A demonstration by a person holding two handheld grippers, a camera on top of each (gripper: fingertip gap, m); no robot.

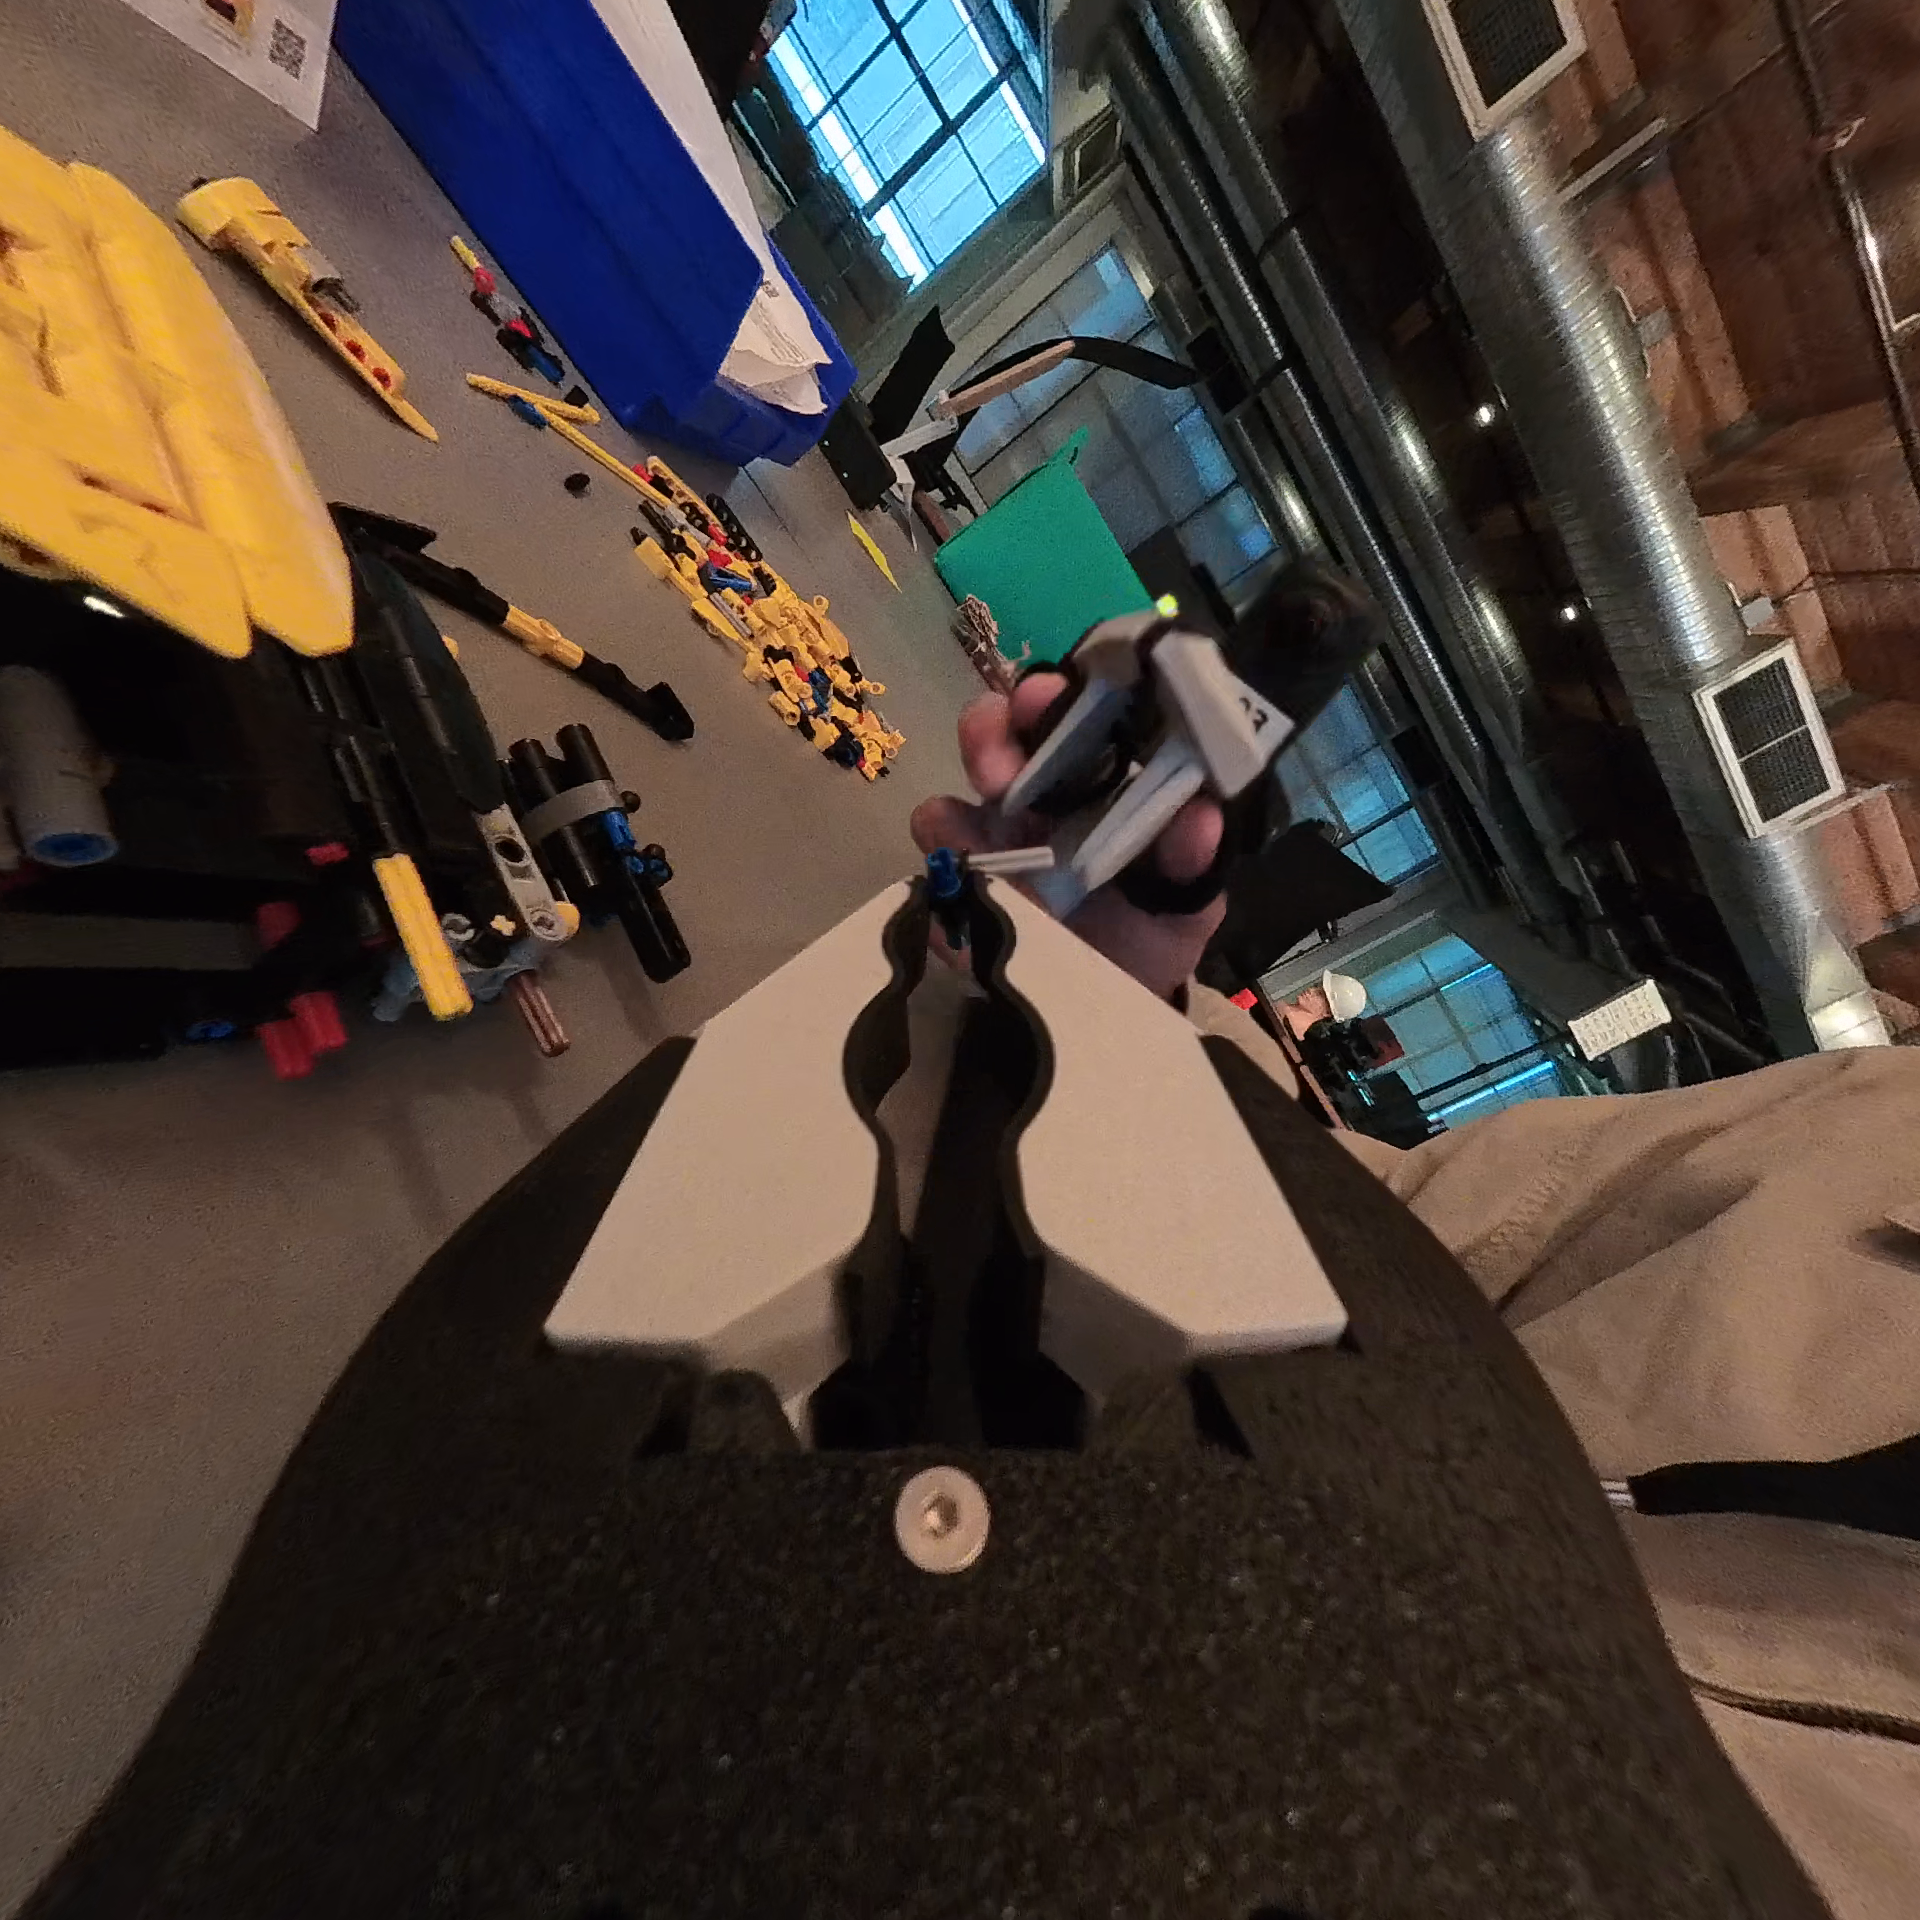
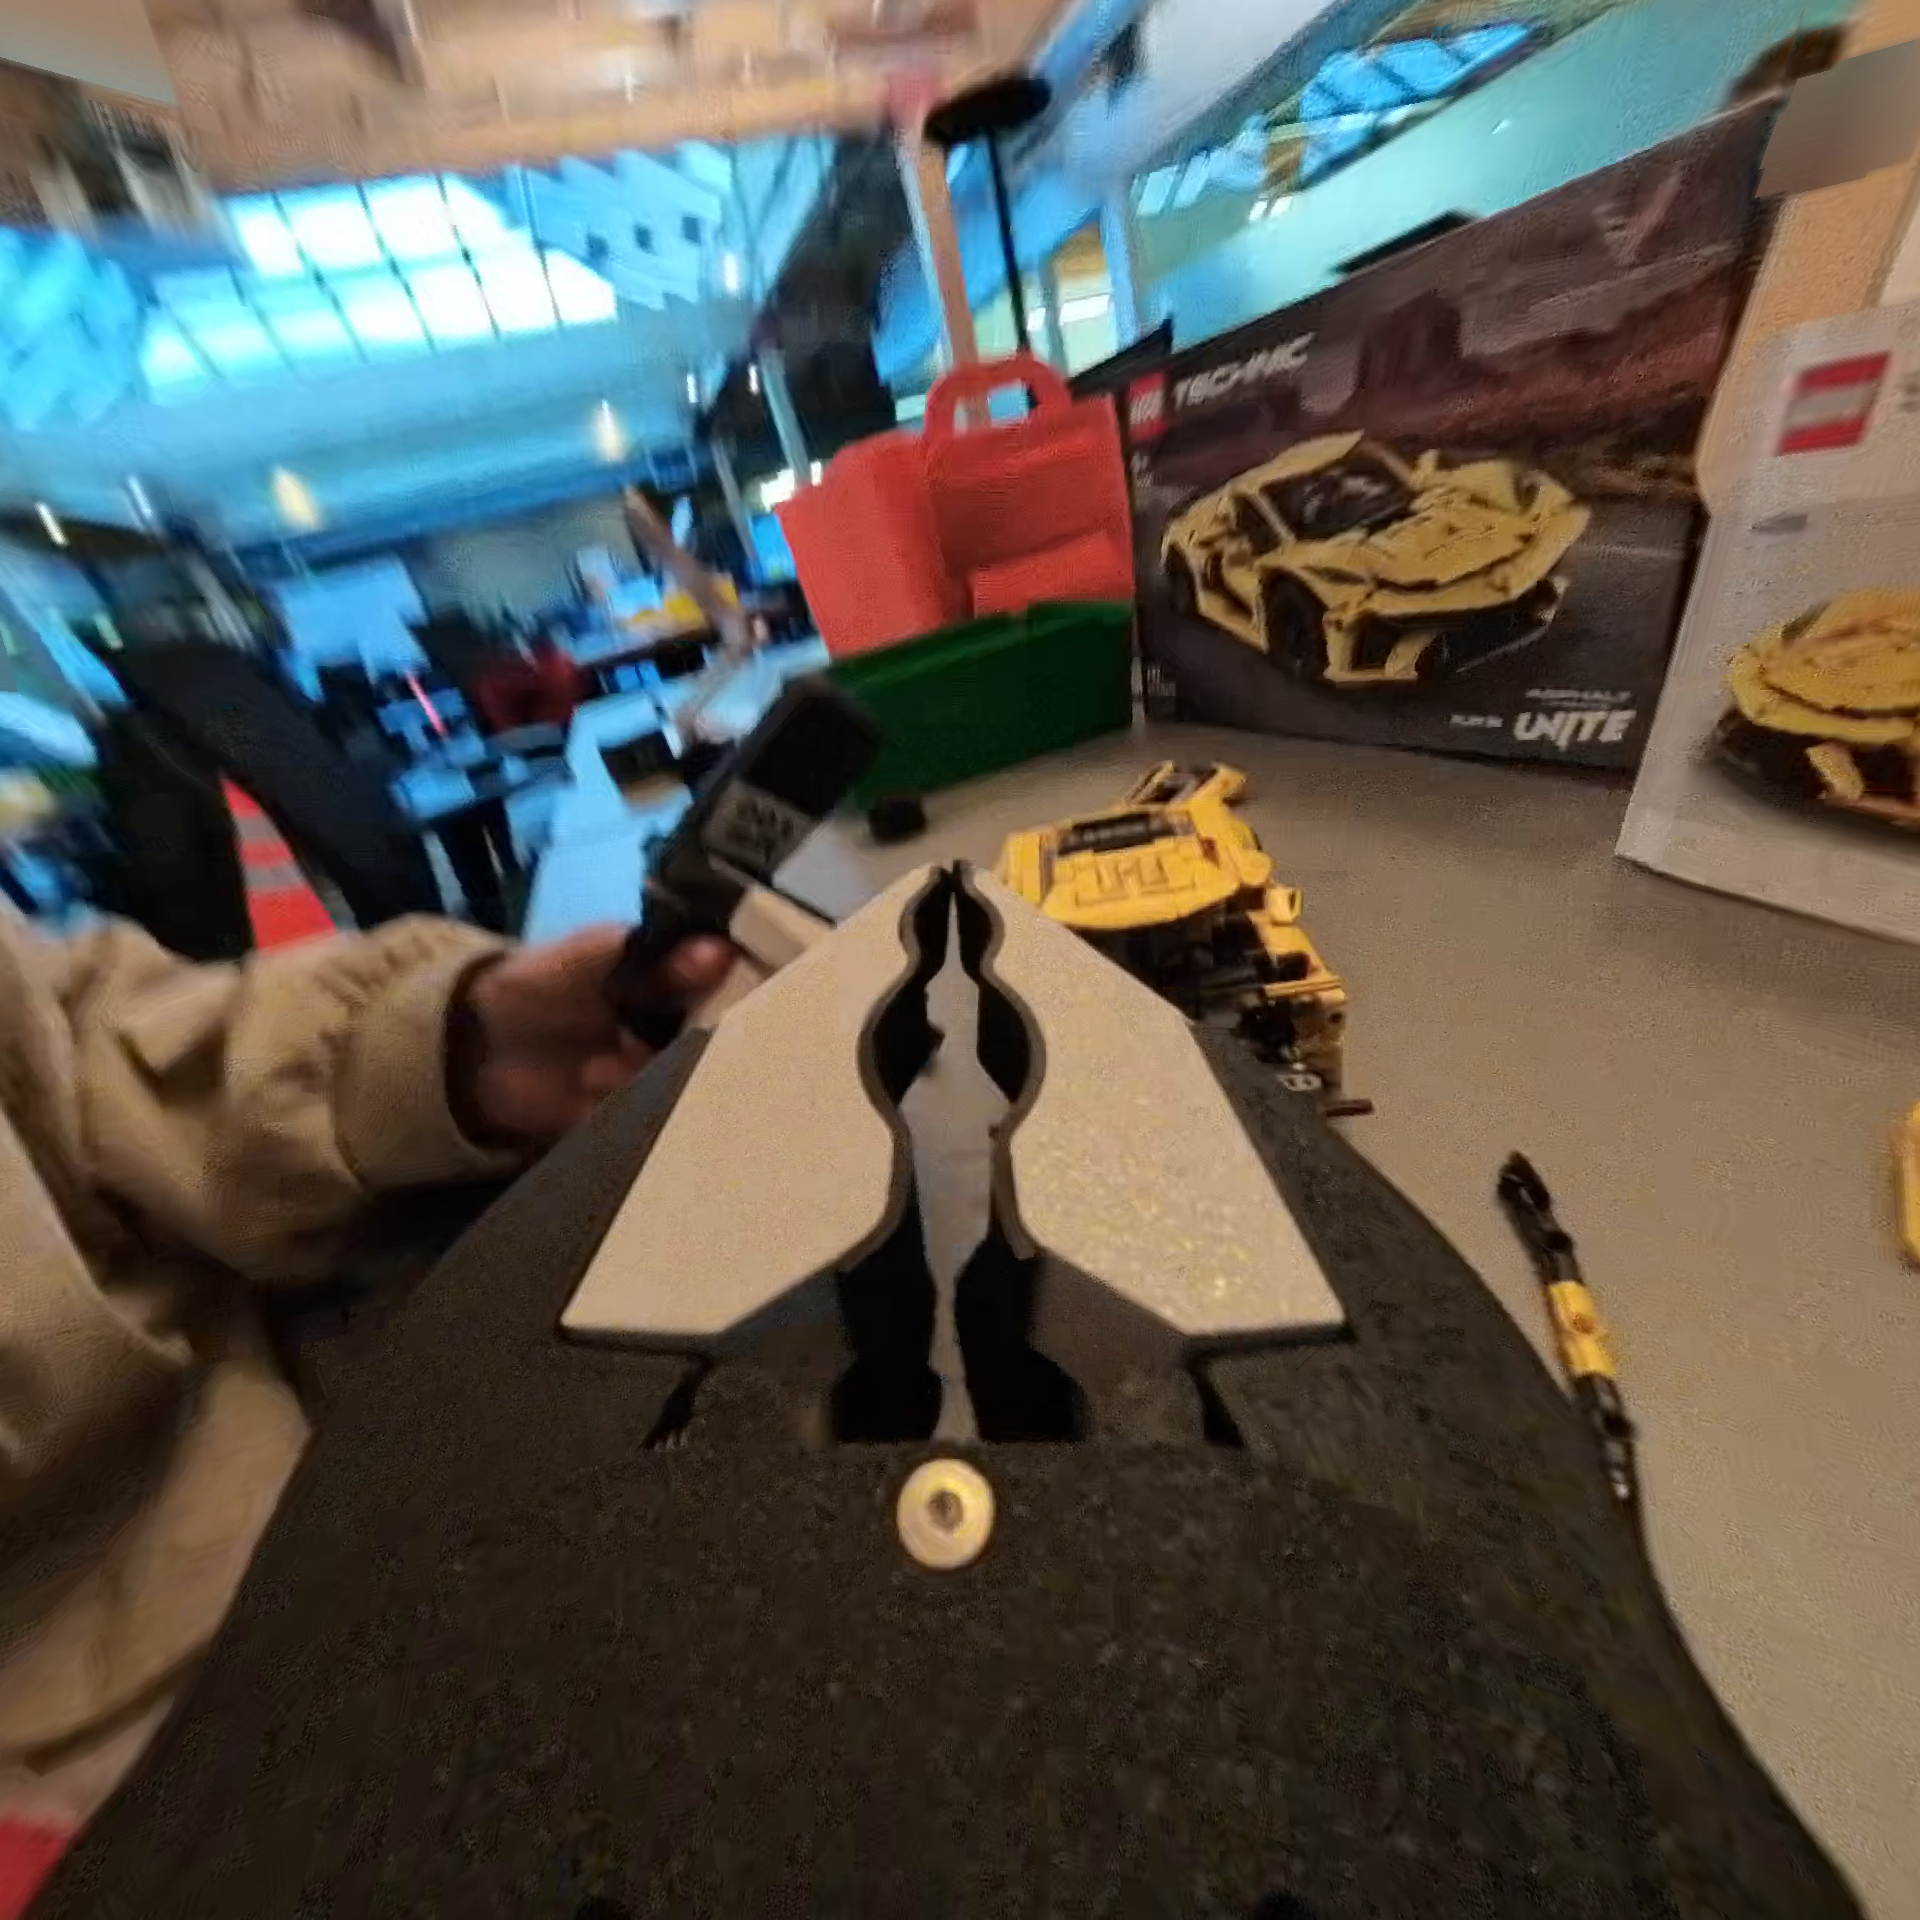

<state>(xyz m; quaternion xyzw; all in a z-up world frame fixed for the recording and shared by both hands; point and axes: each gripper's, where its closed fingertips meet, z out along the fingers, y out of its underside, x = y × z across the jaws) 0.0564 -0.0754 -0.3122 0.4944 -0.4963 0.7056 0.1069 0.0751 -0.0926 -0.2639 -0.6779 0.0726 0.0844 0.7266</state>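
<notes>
left gripper [image 1: 948, 896] clamped on small blue pin [image 1: 943, 873], held off table. right gripper [image 2: 954, 883] at 1 o'clock, pinching grey axle [image 1: 1008, 860] beside pin, apparently. yellow model car [image 2: 1164, 883] part-built; loose parts pile [image 1: 779, 634] at 11 o'clock.

Left gripper [image 1: 948, 902]: I am pinching a small blue pin [image 1: 943, 871] at my fingertips, its top poking out above them, held in the air off the tabletop's edge.
Right gripper [image 2: 954, 883]: my fingertips are meeting at the tips; whether they are carrying the short grey axle [image 1: 1010, 860] is unclear.
Grey axle: lying nearly level, its end just beside the blue pin.
</notes>
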